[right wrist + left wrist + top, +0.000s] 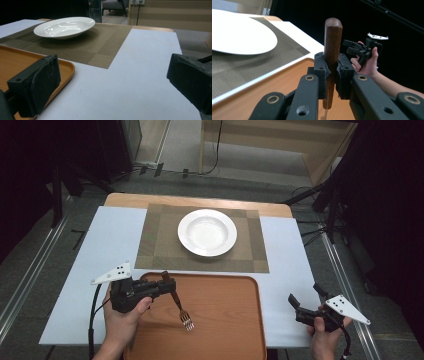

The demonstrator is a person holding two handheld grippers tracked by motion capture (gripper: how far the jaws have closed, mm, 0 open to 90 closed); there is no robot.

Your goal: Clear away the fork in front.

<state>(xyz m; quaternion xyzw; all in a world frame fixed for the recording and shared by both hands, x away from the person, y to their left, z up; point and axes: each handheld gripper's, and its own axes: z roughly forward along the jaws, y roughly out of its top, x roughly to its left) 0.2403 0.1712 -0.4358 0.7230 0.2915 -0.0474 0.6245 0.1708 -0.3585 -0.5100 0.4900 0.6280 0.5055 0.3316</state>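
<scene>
fork (pixel 183 312) w/ wood handle in left gripper (pixel 167 282), no markings legible.

In your left hand-held gripper (pixel 331 72) view, the pads cover the middle of the fork (pixel 332 45) handle, and the tines drop out past the bottom edge. The plate (pixel 239 37) beyond the jaws is cut off at the left. From above, the tray (pixel 220 340) under that gripper runs off the bottom edge. In your right hand-held gripper (pixel 112 85) view, the right pad (pixel 192 80) is cropped.
</scene>
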